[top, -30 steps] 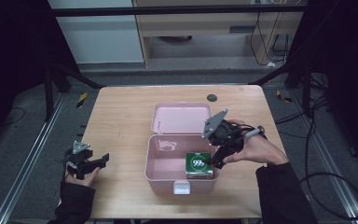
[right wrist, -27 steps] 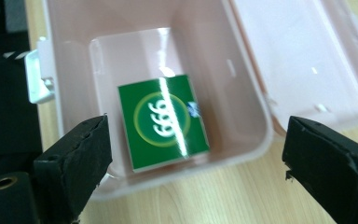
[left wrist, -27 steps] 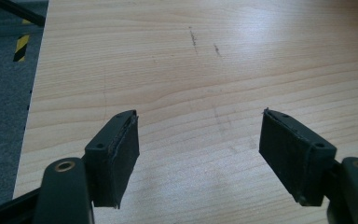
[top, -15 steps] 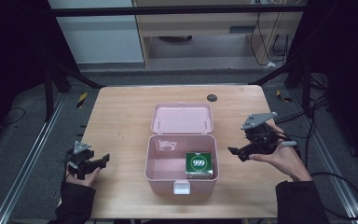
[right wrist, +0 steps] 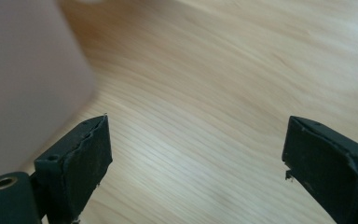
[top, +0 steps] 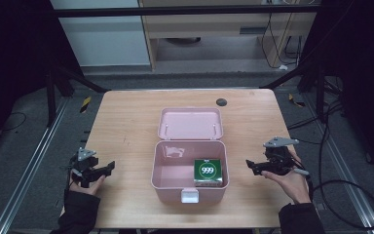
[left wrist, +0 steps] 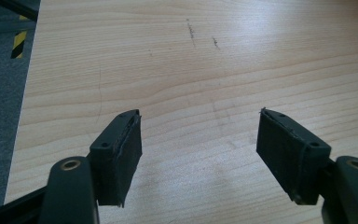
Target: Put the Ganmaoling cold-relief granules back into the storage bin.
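My right hand-held gripper (top: 249, 165) hangs empty, jaws spread wide, just right of the pink box (top: 189, 191) on the worktop (top: 126, 126). The green carton (top: 208, 172) lies inside that box, in its right front corner. My left hand-held gripper (top: 108, 168), also spread, sits well left of the box.

Smooth pink plastic box (top: 175, 168), glossy green carton (top: 208, 172), pale matt wood-grain table (top: 126, 122), rough black jaws

High overview; two close, low views across shared table (top: 126, 126).
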Demonstrator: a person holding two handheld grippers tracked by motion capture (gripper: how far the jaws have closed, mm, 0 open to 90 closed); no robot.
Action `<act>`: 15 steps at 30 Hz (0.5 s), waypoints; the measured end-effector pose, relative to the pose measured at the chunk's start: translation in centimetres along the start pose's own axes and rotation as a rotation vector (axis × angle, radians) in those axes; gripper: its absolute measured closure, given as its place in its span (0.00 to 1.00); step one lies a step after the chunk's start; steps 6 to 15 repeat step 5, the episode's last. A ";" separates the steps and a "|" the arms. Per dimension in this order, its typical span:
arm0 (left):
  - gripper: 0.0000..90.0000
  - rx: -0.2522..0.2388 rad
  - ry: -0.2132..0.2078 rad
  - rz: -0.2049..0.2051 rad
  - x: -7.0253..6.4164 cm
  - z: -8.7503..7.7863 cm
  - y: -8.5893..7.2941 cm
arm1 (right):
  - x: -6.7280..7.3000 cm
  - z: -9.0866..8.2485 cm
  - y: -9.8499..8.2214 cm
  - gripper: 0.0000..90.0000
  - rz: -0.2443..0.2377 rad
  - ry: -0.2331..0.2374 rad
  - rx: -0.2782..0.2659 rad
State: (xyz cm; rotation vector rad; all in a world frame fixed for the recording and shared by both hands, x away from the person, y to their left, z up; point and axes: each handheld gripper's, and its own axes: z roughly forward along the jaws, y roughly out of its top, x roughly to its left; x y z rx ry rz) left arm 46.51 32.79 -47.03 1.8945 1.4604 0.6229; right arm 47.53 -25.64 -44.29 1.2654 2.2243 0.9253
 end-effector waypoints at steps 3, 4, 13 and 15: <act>0.32 0.003 -0.002 0.005 0.0 0.2 -0.1 | -0.9 0.7 -1.3 0.09 0.042 -0.068 0.009; 0.32 0.006 -0.001 0.008 0.0 0.3 -0.1 | -1.1 0.9 -1.7 0.09 0.065 -0.081 0.008; 0.32 0.010 0.002 0.014 -0.1 0.5 -0.1 | -1.4 1.0 -2.1 0.09 0.082 -0.101 0.000; 0.32 0.010 0.002 0.014 -0.1 0.5 -0.1 | -1.4 1.0 -2.1 0.09 0.082 -0.101 0.000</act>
